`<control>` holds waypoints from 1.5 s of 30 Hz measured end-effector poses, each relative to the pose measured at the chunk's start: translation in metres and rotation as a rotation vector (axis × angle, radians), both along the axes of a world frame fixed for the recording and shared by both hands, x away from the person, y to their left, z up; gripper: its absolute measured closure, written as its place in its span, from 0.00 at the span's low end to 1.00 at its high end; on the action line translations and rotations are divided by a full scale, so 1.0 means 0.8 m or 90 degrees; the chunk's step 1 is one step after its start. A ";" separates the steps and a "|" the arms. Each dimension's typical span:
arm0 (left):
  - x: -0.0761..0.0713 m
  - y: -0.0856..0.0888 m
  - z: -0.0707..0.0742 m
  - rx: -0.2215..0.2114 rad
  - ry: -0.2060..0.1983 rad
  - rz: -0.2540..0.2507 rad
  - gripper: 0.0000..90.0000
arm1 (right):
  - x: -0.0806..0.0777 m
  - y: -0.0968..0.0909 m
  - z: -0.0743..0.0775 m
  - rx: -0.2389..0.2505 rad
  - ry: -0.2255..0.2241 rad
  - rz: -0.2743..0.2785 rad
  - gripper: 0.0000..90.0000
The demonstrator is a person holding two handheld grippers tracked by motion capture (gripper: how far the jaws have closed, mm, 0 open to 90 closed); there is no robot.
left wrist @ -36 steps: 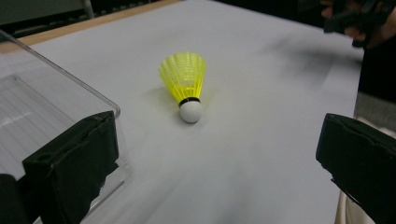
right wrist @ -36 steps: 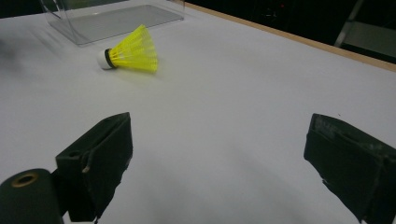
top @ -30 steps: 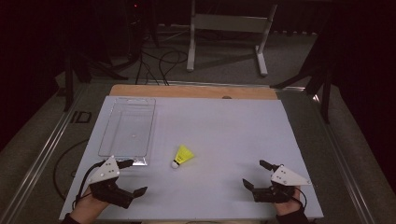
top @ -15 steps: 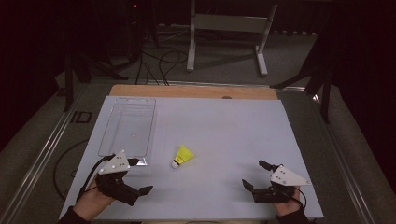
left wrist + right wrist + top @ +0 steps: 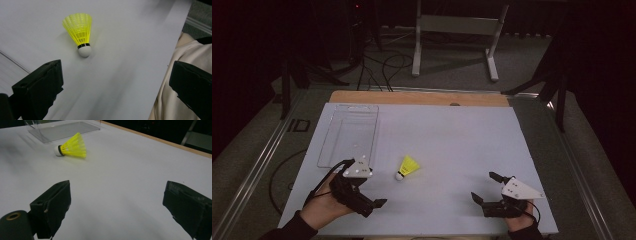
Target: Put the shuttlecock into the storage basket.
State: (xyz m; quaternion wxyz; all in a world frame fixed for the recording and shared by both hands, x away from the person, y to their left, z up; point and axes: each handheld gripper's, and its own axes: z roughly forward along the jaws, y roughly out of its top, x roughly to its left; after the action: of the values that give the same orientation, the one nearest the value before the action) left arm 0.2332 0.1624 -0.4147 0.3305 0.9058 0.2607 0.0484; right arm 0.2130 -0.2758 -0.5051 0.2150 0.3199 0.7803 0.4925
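Left tool point(image 5: 371, 186) shifted closer to the yellow shuttlecock point(image 5: 407, 167), jaws spread wide and empty, now just beside its white cork end. Shuttlecock unmoved on the white counter point(image 5: 452, 135), near the clear tray point(image 5: 346, 136). Right tool point(image 5: 486, 188) parked well apart, jaws also spread. Probably lining up a left-side pick.
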 end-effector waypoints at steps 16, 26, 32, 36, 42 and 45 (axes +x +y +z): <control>0.024 -0.040 0.007 0.046 0.028 0.040 0.00 | -0.001 0.000 0.001 0.000 0.000 -0.003 0.09; 0.046 -0.063 -0.015 0.068 0.063 0.058 0.00 | -0.001 0.001 0.000 -0.003 -0.001 -0.001 0.09; 0.065 -0.071 -0.030 0.095 0.105 0.074 0.00 | -0.001 0.001 0.000 -0.005 0.003 0.001 0.09; 0.078 -0.075 -0.042 0.116 0.140 0.075 0.00 | -0.001 0.002 0.000 -0.006 0.001 0.002 0.09; 0.091 -0.081 -0.057 0.137 0.147 0.085 0.02 | -0.001 0.002 -0.001 -0.005 0.004 0.005 0.09; 0.097 -0.084 -0.065 0.141 0.159 0.087 0.04 | 0.000 0.002 -0.001 -0.005 0.004 0.005 0.09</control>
State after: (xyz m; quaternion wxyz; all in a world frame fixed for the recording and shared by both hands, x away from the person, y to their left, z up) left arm 0.3107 0.0955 -0.4665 0.1895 0.9160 0.3534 -0.0136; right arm 0.2128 -0.2742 -0.5058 0.2118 0.3175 0.7842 0.4893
